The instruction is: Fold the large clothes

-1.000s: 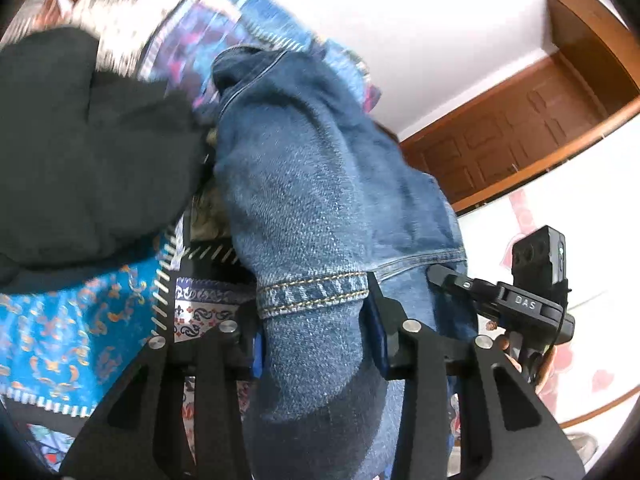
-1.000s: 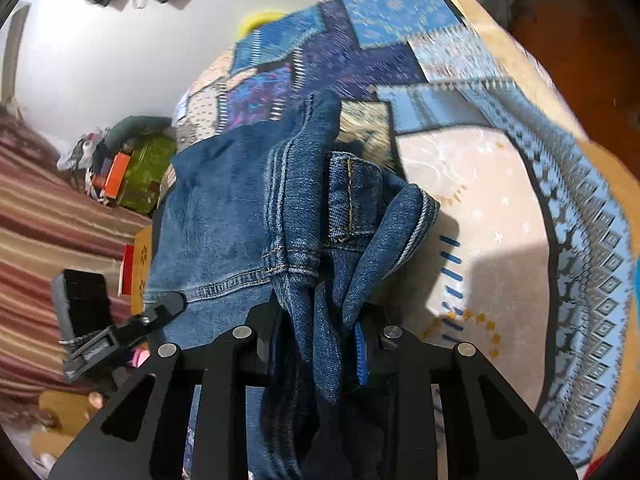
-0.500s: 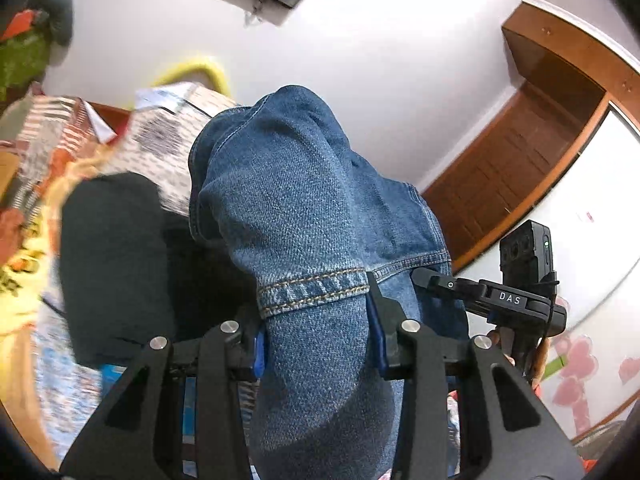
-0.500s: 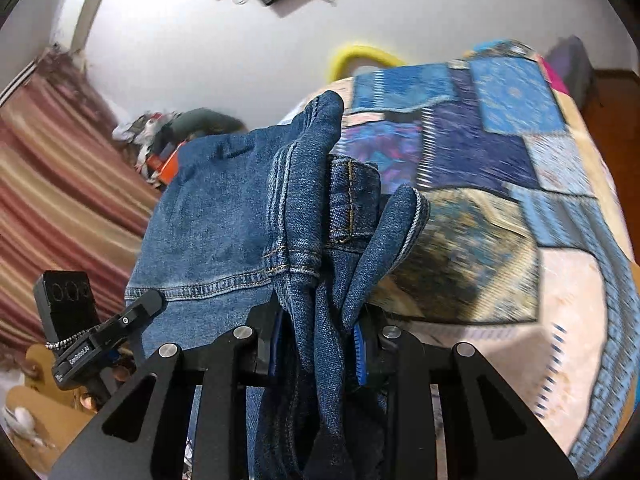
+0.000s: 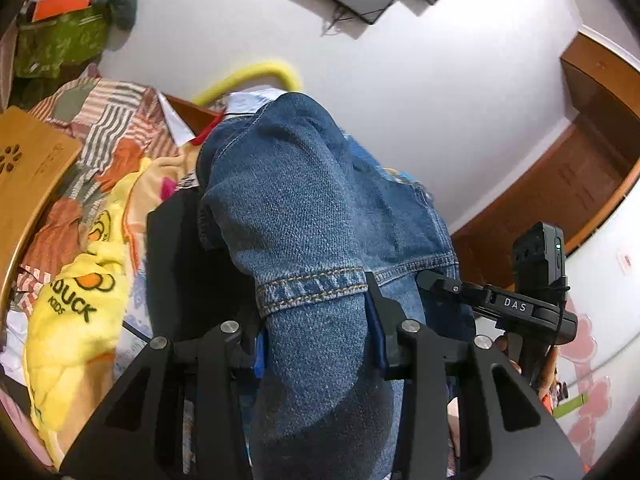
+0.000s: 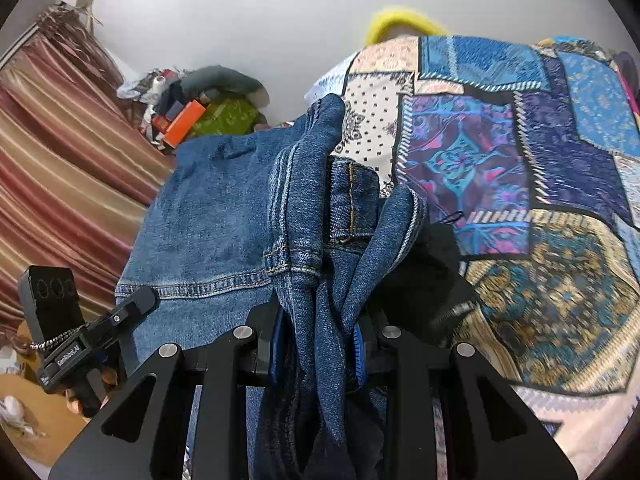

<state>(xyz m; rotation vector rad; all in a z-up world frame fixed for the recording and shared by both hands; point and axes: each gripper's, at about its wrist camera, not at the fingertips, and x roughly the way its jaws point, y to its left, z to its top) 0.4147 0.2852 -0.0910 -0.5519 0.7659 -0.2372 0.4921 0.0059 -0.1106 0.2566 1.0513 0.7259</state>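
One pair of jeans [image 5: 304, 208], two grippers [image 5: 316, 344]

The jeans [image 5: 304, 216] hide most of the bed behind them; their lower part runs off the bottom edge.

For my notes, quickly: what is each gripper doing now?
Left gripper: closed on the blue denim jeans.
Right gripper: closed on the bunched jeans too.

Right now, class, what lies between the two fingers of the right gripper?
A bunched fold of the blue jeans fills the right gripper, pressed by both pads. The right wrist view shows this.
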